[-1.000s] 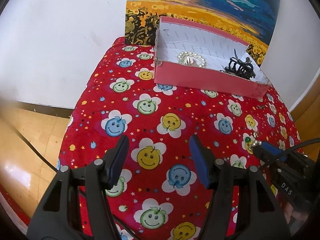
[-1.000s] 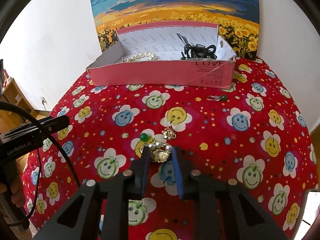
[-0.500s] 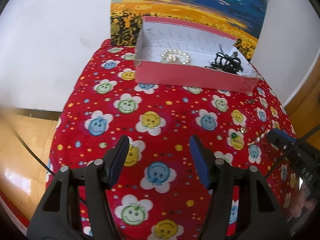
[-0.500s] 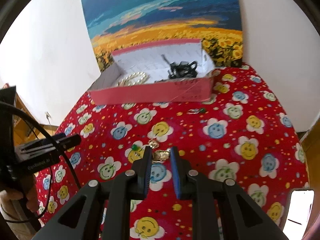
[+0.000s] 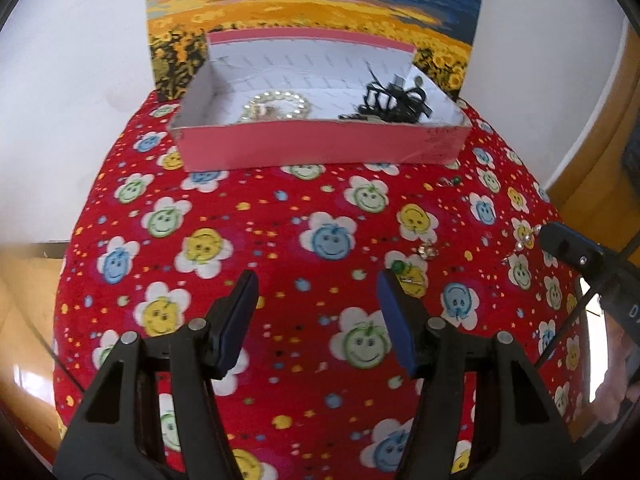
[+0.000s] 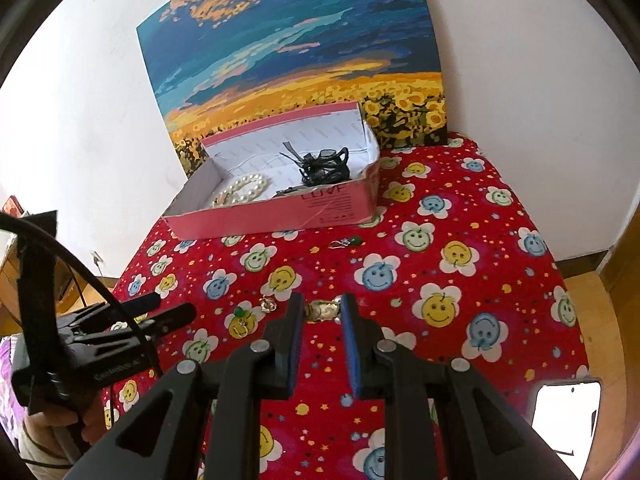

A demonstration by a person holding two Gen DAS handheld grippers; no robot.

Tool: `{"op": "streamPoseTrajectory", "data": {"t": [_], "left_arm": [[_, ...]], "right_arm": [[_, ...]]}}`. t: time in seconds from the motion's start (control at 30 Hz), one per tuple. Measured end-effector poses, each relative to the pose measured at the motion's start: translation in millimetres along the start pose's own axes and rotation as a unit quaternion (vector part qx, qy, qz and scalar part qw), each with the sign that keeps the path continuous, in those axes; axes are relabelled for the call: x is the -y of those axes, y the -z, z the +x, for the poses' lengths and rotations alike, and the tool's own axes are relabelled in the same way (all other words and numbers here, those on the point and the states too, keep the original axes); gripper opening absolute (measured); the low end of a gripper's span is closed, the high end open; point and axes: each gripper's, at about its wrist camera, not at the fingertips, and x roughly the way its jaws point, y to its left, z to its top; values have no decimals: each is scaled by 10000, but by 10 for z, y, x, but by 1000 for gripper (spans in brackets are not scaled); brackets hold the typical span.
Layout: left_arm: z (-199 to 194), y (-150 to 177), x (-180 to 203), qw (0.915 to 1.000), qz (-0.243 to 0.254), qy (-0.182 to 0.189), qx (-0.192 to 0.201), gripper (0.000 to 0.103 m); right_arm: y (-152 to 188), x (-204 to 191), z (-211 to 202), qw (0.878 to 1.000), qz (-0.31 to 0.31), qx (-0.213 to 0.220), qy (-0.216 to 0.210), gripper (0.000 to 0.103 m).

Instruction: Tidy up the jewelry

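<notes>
Right wrist view shows the right gripper (image 6: 322,312) clamped on a gold brooch (image 6: 322,309) above the red cloth (image 6: 460,240); left gripper (image 5: 316,300) hangs with fingers wide apart, empty; pink box (image 5: 320,146) holds a pearl bracelet (image 5: 276,105) and black hair clip (image 5: 394,100); a green earring (image 6: 347,242) lies near the box.

The box (image 6: 280,212) sits at the back of the bench (image 6: 500,280), with the painting (image 6: 296,64) upright behind it. In it, the pearl bracelet (image 6: 244,188) lies left of the hair clip (image 6: 324,166). Before the box lie two earrings (image 6: 347,242) (image 6: 239,316) and a brooch (image 6: 268,304).
</notes>
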Motion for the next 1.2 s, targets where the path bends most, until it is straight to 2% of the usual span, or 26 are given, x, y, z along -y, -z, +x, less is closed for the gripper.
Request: {"op": "streamPoseTrajectory", "data": {"t": [0.23, 0.33, 0.63, 0.7, 0.8, 0.83, 1.2], "left_arm": [[128, 3, 202, 9994, 255, 150, -152, 28], [169, -17, 267, 9992, 277, 247, -176, 27], [304, -62, 468, 9984, 495, 180, -210, 27], [331, -51, 489, 9982, 545, 143, -211, 24], [342, -57, 509, 9977, 632, 148, -197, 10], [346, -65, 511, 9976, 646, 138, -196, 1], [202, -100, 422, 9981, 567, 225, -19, 1]], "right_arm": [[15, 81, -11, 9999, 75, 7, -124, 21], [17, 103, -8, 9998, 89, 0, -175, 21], [48, 205, -26, 9995, 211, 1, -255, 21], [55, 226, -32, 9994, 236, 1, -263, 21], [59, 246, -23, 9993, 262, -15, -258, 21], [62, 247, -16, 9994, 252, -26, -243, 21], [59, 247, 21, 9995, 216, -39, -220, 21]]}}
